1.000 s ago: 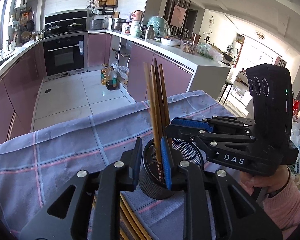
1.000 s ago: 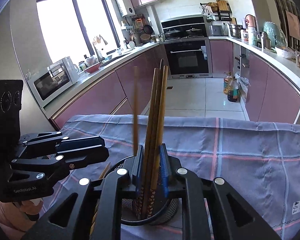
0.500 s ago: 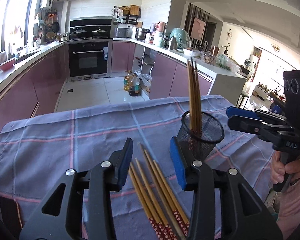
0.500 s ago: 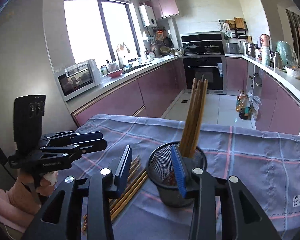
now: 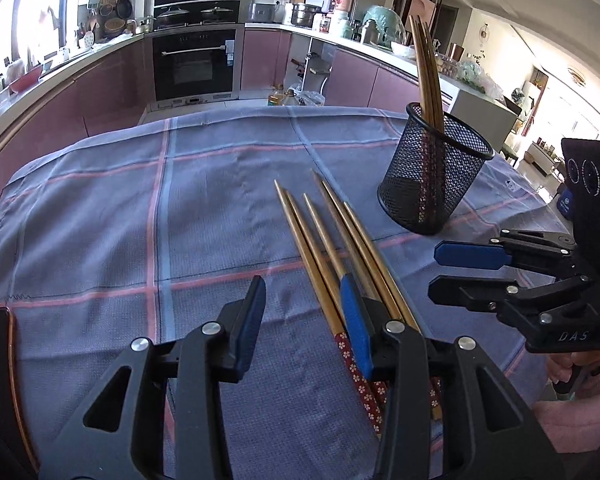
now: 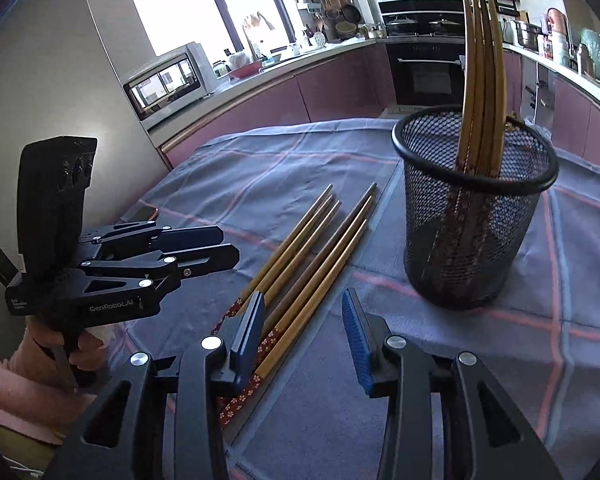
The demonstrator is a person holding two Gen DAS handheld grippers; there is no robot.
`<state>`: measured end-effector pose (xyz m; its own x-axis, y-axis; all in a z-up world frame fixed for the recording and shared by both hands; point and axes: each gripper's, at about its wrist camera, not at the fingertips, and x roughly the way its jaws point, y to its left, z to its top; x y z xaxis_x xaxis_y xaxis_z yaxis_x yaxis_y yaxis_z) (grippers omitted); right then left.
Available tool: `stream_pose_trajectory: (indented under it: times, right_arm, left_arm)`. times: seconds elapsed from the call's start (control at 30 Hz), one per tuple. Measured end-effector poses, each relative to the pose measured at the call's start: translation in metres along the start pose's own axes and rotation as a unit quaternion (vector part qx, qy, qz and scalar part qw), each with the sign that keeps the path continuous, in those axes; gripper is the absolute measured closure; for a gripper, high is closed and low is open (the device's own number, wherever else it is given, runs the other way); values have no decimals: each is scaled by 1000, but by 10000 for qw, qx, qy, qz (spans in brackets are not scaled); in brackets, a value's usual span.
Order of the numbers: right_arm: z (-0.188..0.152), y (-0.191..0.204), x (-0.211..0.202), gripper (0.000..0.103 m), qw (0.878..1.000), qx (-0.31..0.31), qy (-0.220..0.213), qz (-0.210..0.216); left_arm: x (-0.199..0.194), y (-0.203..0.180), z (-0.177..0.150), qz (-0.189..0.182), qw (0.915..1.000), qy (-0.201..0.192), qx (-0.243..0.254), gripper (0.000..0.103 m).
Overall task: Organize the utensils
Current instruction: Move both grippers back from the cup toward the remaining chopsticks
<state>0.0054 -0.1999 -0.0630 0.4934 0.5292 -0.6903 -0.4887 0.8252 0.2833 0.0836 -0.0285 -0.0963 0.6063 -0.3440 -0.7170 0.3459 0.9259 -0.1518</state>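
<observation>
A black mesh cup (image 5: 434, 172) stands on the blue checked cloth (image 5: 140, 220) with several gold chopsticks (image 5: 426, 68) upright in it; it also shows in the right wrist view (image 6: 472, 220), its chopsticks (image 6: 482, 80) leaning in the cup. Several more gold chopsticks (image 5: 332, 248) with red flowered ends lie loose on the cloth left of the cup, also seen in the right wrist view (image 6: 312, 264). My left gripper (image 5: 302, 316) is open and empty above their red ends. My right gripper (image 6: 306, 332) is open and empty, near the loose chopsticks and short of the cup.
The cloth-covered table drops off at its edges toward the kitchen floor. Purple cabinets and an oven (image 5: 194, 64) stand behind. A microwave (image 6: 166, 80) sits on the counter at left. Something thin with a copper rim (image 5: 14, 360) lies at the cloth's left edge.
Both grippers have pulled back from the cup and opened wide. The chopsticks the right gripper held now stand in the cup. The left gripper has swung over the loose chopsticks.
</observation>
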Motion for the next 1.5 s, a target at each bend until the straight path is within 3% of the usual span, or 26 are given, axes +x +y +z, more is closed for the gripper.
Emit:
stream_pose_trajectory:
  times: [1.5]
  right_arm:
    - [-2,3,25,71,9958,-295,438,-750]
  left_arm:
    - [29,-9,-3,173,9986,428,261,70]
